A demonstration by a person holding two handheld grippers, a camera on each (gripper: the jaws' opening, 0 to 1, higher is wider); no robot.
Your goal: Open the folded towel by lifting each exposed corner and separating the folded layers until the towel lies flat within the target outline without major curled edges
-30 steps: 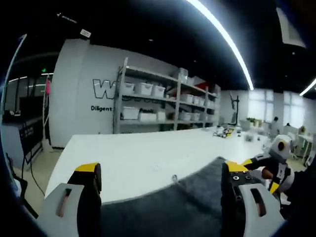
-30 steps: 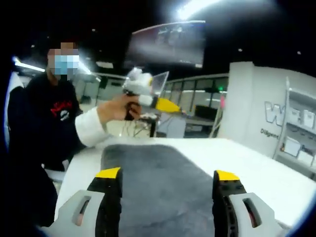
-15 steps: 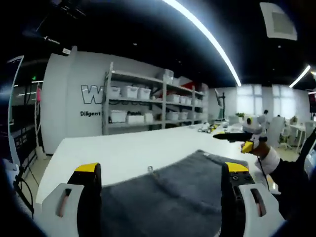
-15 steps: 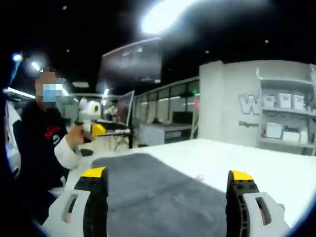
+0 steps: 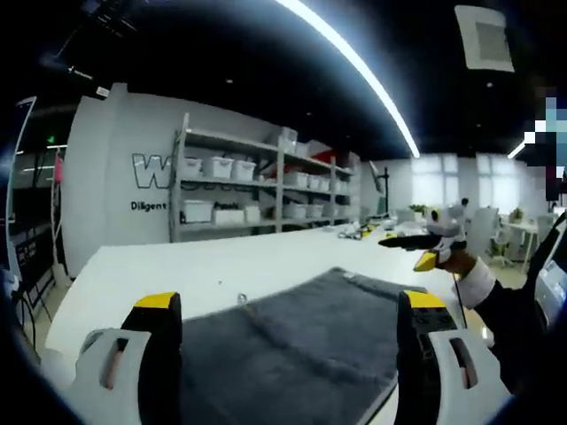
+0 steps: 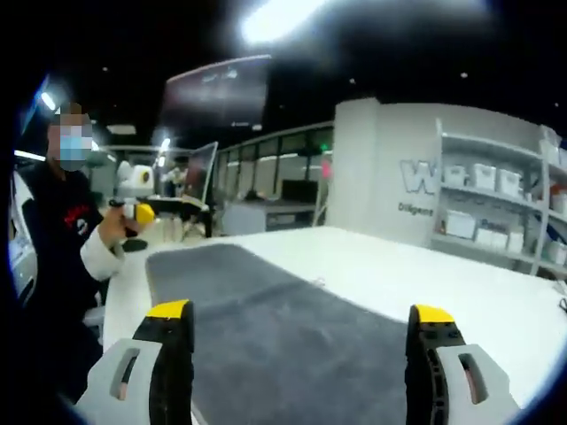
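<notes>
Left tool [image 5: 283,310] stands wide open, gripping nothing, the grey towel [image 5: 301,341] spread low-centre on the white bench [image 5: 177,266]. Right tool [image 6: 297,323] gapes empty too, towel [image 6: 275,328] running lower-left to centre below it.

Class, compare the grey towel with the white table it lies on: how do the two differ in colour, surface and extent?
The towel is dark grey; the table is white. The towel looks fuzzy and matte, with a raised fold line across it in the left gripper view, while the table looks smooth and plain. The towel covers part of the top; the table reaches well beyond it toward the shelves. Both lie flat and level.
</notes>
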